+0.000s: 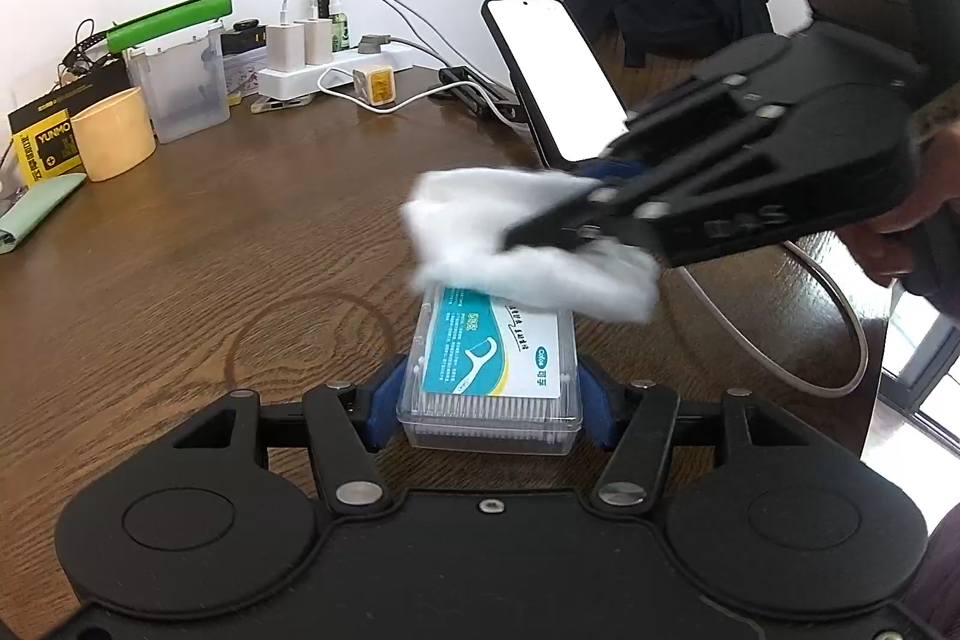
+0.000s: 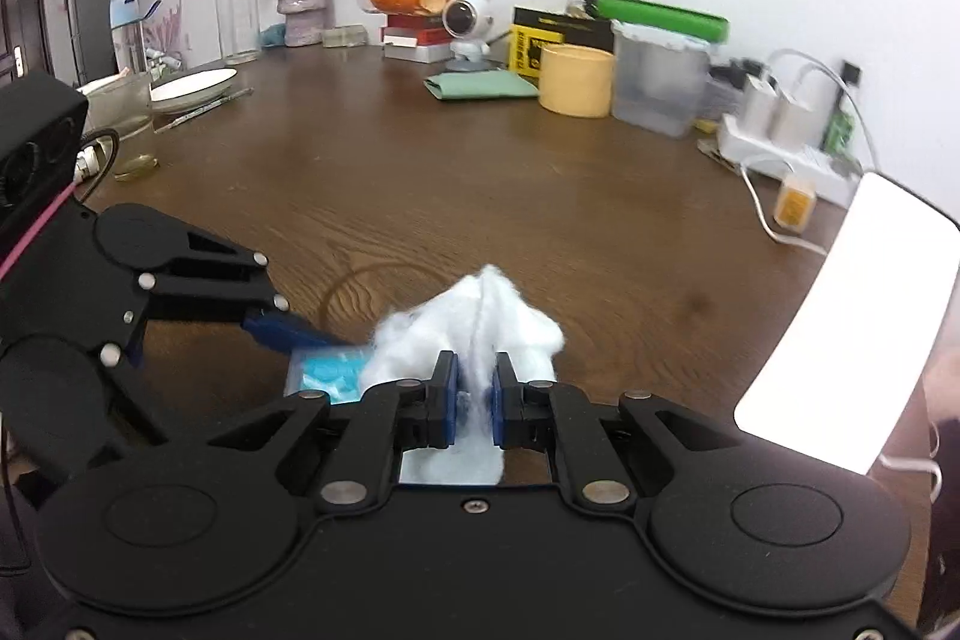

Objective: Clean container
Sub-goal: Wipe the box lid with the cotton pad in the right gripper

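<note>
Gripping the clear plastic container (image 1: 491, 388) by its two long sides, the left gripper (image 1: 491, 400) has its blue pads pressed flat against the box walls, so the tongs are closed on it at about the box's own width. The container sits at 6 o'clock in the left wrist view, low on the brown wooden table (image 1: 240, 244), its lid bearing a teal and white label with a floss pick drawn on it, and rows of white picks showing through the near wall. At 1 o'clock from the box, the right gripper (image 1: 528, 238) reaches in from the right edge, its tongs narrow and pinched on a white cloth (image 1: 528, 244) whose lower fold lies on the far end of the lid. In the right wrist view the same cloth (image 2: 474, 328) bunches up between the blue pads (image 2: 447, 400) at 6 o'clock, with a blurred patch of teal label (image 2: 330, 370) at 9 o'clock from it; whether the cloth presses hard on the lid there is hard to tell through the blur. A phone with a lit white screen (image 1: 558, 82) leans at 1 o'clock beyond the cloth. Well apart, at 10 o'clock along the wall, stand a cream cup (image 1: 114, 136), a frosted plastic tub (image 1: 183, 91) and a white power strip (image 1: 324, 70).
</note>
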`<state>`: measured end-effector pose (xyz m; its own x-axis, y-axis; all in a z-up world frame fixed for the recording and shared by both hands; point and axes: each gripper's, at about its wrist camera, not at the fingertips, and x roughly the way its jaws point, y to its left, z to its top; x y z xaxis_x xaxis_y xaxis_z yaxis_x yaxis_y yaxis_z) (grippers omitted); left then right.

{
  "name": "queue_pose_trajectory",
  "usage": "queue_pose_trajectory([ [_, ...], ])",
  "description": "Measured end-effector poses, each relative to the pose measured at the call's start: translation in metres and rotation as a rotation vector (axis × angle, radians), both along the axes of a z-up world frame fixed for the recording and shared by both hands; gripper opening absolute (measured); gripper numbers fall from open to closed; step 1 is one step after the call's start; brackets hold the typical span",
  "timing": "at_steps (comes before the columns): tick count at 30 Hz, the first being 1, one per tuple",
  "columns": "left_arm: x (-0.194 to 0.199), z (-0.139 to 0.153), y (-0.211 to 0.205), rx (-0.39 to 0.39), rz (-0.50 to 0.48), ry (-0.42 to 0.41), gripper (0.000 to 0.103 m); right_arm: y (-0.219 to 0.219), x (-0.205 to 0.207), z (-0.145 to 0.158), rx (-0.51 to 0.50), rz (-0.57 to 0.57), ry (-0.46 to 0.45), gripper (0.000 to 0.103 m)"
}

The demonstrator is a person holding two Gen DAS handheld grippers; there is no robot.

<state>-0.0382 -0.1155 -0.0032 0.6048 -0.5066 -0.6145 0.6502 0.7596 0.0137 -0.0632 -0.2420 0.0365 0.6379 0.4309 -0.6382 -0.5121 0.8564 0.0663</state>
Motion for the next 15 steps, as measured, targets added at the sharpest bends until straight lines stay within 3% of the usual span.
queue_pose_trajectory([
  [4, 0.002, 0.0, -0.004, -0.001, 0.029, -0.002, 0.058, 0.01, -0.008, 0.0, 0.077, 0.106, 0.048, 0.011],
  [6, 0.003, 0.0, -0.006, 0.003, 0.05, -0.001, 0.058, 0.023, -0.006, -0.002, 0.072, 0.132, 0.023, 0.011],
  [11, 0.006, 0.002, -0.008, 0.015, 0.097, 0.008, 0.058, 0.012, 0.009, -0.001, -0.01, 0.017, -0.039, 0.011],
  [15, 0.007, 0.002, -0.012, 0.015, 0.122, 0.007, 0.058, -0.004, 0.005, 0.0, 0.04, 0.027, 0.015, 0.011],
])
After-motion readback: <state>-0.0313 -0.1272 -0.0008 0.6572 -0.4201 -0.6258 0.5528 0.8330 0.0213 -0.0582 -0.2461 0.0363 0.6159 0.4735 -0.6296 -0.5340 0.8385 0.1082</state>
